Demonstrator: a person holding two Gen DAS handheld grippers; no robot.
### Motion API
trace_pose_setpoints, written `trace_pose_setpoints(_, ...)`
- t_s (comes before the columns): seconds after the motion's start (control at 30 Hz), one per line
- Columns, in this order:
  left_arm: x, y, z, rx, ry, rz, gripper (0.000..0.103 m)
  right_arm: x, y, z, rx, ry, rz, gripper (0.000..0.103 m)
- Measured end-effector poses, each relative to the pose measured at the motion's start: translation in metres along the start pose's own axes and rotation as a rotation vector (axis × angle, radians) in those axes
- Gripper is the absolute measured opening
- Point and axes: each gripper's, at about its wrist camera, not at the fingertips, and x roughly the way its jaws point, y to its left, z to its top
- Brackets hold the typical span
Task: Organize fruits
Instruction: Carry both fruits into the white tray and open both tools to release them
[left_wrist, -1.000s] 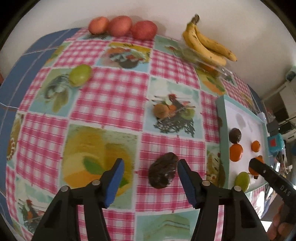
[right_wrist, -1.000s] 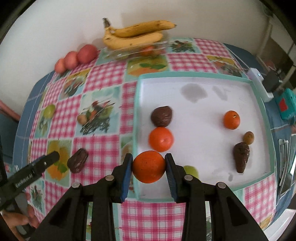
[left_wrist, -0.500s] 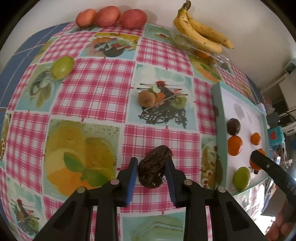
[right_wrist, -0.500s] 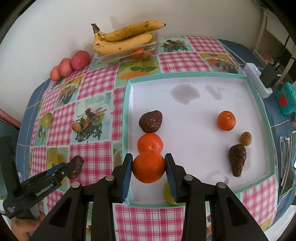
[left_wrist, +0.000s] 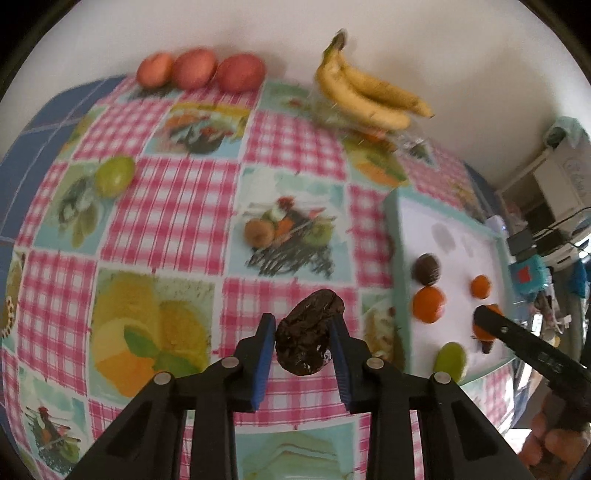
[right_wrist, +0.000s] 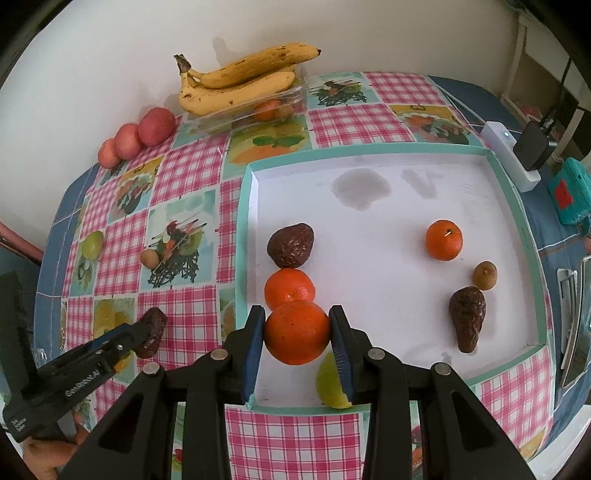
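Left claw (left_wrist: 302, 341) clenched on a dark avocado (left_wrist: 308, 332), left of the tray (right_wrist: 399, 153). Right claw (right_wrist: 297, 332) grasps an orange (right_wrist: 296, 331) over the tray, half hiding a lime (right_wrist: 330, 384).

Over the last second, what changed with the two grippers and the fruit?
The left gripper closed on the dark avocado that lay on the tablecloth between its open jaws, and has begun lifting it. The right gripper kept its grip on the orange over the tray. Other fruit stayed put.
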Motion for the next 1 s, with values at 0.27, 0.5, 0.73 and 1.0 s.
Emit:
trace_pose_setpoints(0.27,-0.011,-0.039,0.004,0.072,-0.035,-0.057,0.032,-0.012,-0.044,0.004,0.107,-0.038,-0.053,0.037)
trace_pose_setpoints(0.5,-0.006,-0.089,-0.005,0.18,-0.026,-0.12,0.032,-0.024,-0.083,0.006,0.188,-0.078,-0.103,0.037)
trace_pose_setpoints(0.73,0.024,-0.123,-0.017,0.258,0.045,-0.127,0.032,-0.023,-0.102,0.005,0.199,-0.08,-0.127,0.037)
trace_pose_setpoints(1.0,0.057,-0.131,-0.028,0.279,0.118,-0.081,0.032,0.007,-0.098,0.0,0.172,-0.004,-0.12,0.037)
